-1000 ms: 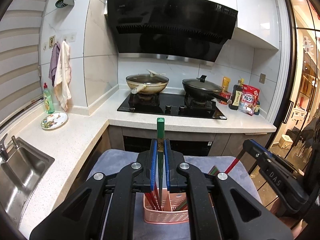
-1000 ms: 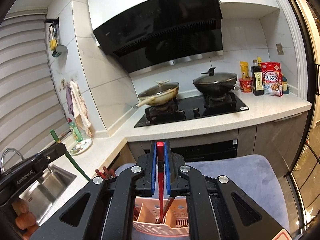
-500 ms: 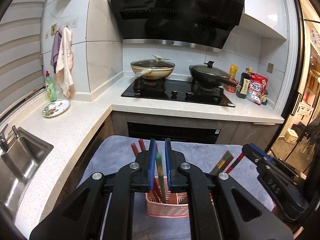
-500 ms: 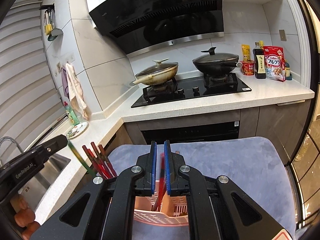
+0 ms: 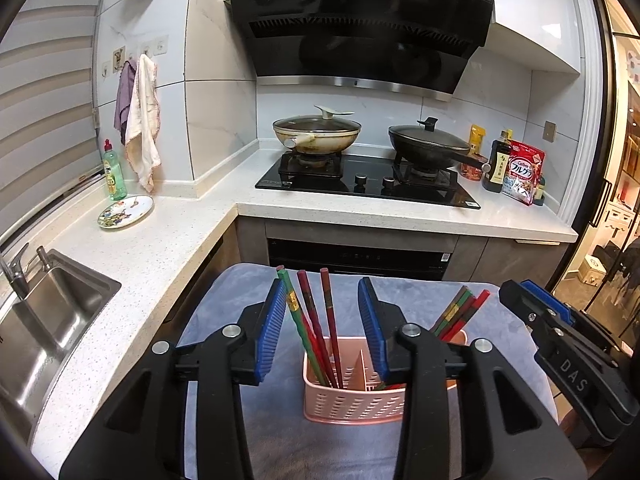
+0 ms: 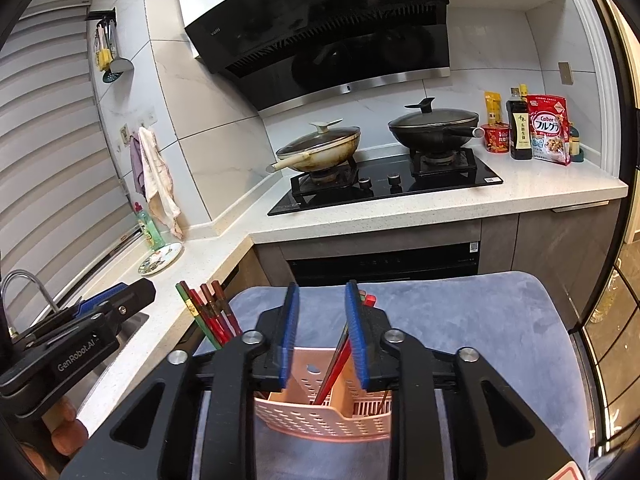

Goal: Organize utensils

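Both pairs of jaws stand released, gripping nothing: my left gripper (image 5: 324, 328) has its blue pads spread either side of a bunch of chopsticks (image 5: 316, 328), and my right gripper (image 6: 322, 336) is parted above the same pink basket (image 5: 352, 400), low in the middle of each frame. Both tools point level toward the stove, tilted slightly down at the basket, which sits on a grey-blue cloth (image 6: 460, 320).

My left view shows the bunch leaning left in the basket's left compartment, with a green chopstick (image 5: 290, 300) touching my left pad, and a second bunch (image 5: 460, 312) leaning right behind my right-hand finger. My right gripper appears at the right edge. My right view hides most of that second bunch behind its own pad, showing only a red stick (image 6: 336, 364) slanting into a compartment; the left gripper (image 6: 116, 304) shows at lower left, and the first bunch stands beside it
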A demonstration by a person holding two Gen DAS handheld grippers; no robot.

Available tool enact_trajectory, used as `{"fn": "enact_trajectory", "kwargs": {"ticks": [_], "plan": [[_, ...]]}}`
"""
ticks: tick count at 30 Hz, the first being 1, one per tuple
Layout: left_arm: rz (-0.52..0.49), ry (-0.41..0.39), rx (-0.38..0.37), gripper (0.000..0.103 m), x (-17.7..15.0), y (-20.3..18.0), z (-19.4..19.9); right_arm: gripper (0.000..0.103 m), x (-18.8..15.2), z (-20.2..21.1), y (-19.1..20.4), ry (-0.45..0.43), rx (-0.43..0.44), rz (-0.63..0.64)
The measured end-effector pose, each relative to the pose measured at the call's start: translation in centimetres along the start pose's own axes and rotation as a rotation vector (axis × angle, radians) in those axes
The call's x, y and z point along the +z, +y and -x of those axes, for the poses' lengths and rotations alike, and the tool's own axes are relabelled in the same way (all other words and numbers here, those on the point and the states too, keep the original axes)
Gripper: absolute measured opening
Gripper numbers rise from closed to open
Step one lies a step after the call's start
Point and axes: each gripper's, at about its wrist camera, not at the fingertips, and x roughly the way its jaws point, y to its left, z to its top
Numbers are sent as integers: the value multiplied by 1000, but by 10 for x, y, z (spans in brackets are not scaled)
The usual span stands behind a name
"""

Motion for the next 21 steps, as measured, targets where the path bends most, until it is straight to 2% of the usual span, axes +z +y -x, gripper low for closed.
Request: {"fn": "enact_trajectory", "kwargs": {"ticks": [10,15,21], "plan": [[-21,-15,12,47,-9,-7,21,30,-11,27,7,12,-11,33],[-32,-12,23,51,-17,-10,31,42,-24,37,10,36,-25,55],[-42,4,47,54,-32,-12,38,51,-41,49,17,65,-57,99]]}}
